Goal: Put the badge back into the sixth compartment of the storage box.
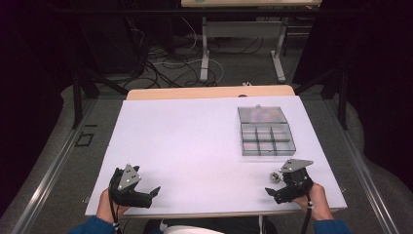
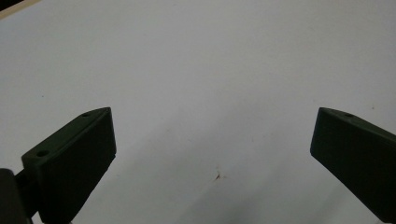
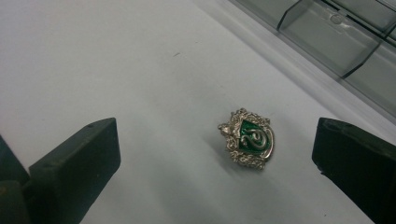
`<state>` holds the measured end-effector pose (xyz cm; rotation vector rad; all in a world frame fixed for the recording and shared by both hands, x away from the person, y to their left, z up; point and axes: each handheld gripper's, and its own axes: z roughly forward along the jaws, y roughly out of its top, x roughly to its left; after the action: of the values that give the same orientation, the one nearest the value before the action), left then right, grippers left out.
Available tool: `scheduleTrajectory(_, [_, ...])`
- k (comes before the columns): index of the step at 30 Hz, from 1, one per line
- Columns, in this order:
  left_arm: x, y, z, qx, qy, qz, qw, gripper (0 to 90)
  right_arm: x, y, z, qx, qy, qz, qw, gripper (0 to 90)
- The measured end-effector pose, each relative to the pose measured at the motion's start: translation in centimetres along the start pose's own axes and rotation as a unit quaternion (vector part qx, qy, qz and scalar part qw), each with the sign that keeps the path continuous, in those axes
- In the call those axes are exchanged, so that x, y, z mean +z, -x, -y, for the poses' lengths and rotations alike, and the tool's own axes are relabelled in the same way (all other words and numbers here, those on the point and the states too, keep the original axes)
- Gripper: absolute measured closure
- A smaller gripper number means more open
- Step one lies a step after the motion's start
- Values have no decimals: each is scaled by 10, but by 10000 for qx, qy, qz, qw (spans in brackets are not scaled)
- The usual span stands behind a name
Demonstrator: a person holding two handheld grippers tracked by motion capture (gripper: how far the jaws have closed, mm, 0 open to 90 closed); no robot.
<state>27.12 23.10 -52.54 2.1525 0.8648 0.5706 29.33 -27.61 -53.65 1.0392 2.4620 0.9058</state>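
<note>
While the left tool (image 1: pixel 155 191) rests wide open on the smooth white bench (image 1: pixel 195 141), the right tool (image 3: pixel 215 158) gapes wide around a small shield-shaped badge (image 3: pixel 247 138), ornate silver metal with glossy green enamel, lying flat just before the clear plastic box (image 1: pixel 267 138).

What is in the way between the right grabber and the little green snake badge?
Nothing visible. The badge lies on bare white table between the open jaws of the right gripper.
</note>
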Motion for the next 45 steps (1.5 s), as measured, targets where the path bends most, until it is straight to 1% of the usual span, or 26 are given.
scheduleTrajectory(1, [0,0,0,-18,16,2,10000,2,1,1,0,7,43,-10,10000,16])
scheduleTrajectory(5, [0,1,0,-13,-10,-4,10000,2,3,4,0,51,16,23,10000,45])
scheduleTrajectory(6, [0,0,0,-13,5,14,10000,2,4,5,0,89,-13,45,9999,114])
scheduleTrajectory(7, [0,0,0,-28,39,-28,10000,1,5,7,0,36,-15,99,9999,149])
scheduleTrajectory(8, [-1,-1,0,-19,9,-14,10000,1,5,7,0,36,-15,99,9999,149])
scheduleTrajectory(9, [-1,-1,0,-59,26,6,10000,1,4,7,-1,35,-142,81,9999,153])
scheduleTrajectory(10, [0,-1,0,-77,49,-15,10000,1,7,7,0,53,-43,122,9999,164])
scheduleTrajectory(11, [0,-1,0,-64,40,-24,10000,1,8,7,-1,98,-65,134,9998,183])
scheduleTrajectory(13, [1,-1,0,-98,23,-2,9999,1,9,8,-1,73,-111,145,9998,226])
scheduleTrajectory(14, [0,-1,0,-71,24,-19,10000,1,11,8,-1,89,-110,241,9996,260])
scheduleTrajectory(16, [0,-1,-1,-76,65,-40,9999,1,11,8,-1,100,-112,201,9997,273])
scheduleTrajectory(17, [-1,-2,-1,-73,51,-34,10000,1,11,8,-1,102,-175,208,9996,284])
scheduleTrajectory(19, [-1,-2,0,-115,67,-36,9999,1,13,9,-1,118,-177,251,9995,342])
scheduleTrajectory(20, [-1,-2,-1,-117,66,-46,9999,1,13,9,-1,118,-177,251,9995,342])
scheduleTrajectory(21, [-1,-2,0,-122,66,-46,9999,1,14,9,-1,168,-205,271,9993,375])
scheduleTrajectory(22, [-1,-2,0,-130,80,-56,9999,1,14,9,-1,168,-205,271,9993,375])
scheduleTrajectory(23, [0,-2,0,-109,80,-45,9999,1,15,9,-1,175,-230,313,9991,392])
scheduleTrajectory(25, [0,-2,0,-103,71,-57,9999,1,16,11,-1,155,-256,291,9991,427])
scheduleTrajectory(26, [-1,-2,0,-103,72,-60,9999,1,16,10,-1,165,-277,352,9989,440])
scheduleTrajectory(27, [-1,-2,0,-116,55,-43,9999,1,16,11,-1,173,-279,342,9989,473])
scheduleTrajectory(30, [-1,-2,0,-112,65,-48,9999,1,17,10,-1,202,-276,293,9990,503])
scheduleTrajectory(31, [-1,-2,-1,-105,57,-42,9999,1,16,10,-1,214,-278,312,9989,534])
scheduleTrajectory(37, [-1,-2,0,-118,55,-36,9999,1,16,10,0,280,-269,325,9987,552])
scheduleTrajectory(39, [-1,-2,0,-120,68,-30,9999,1,16,10,-1,189,-217,305,9991,588])
scheduleTrajectory(40, [-1,-2,0,-119,64,-36,9999,1,15,9,-1,257,-193,325,9990,614])
scheduleTrajectory(45, [-1,-2,0,-119,62,-31,9999,1,14,8,-2,273,-195,380,9987,624])
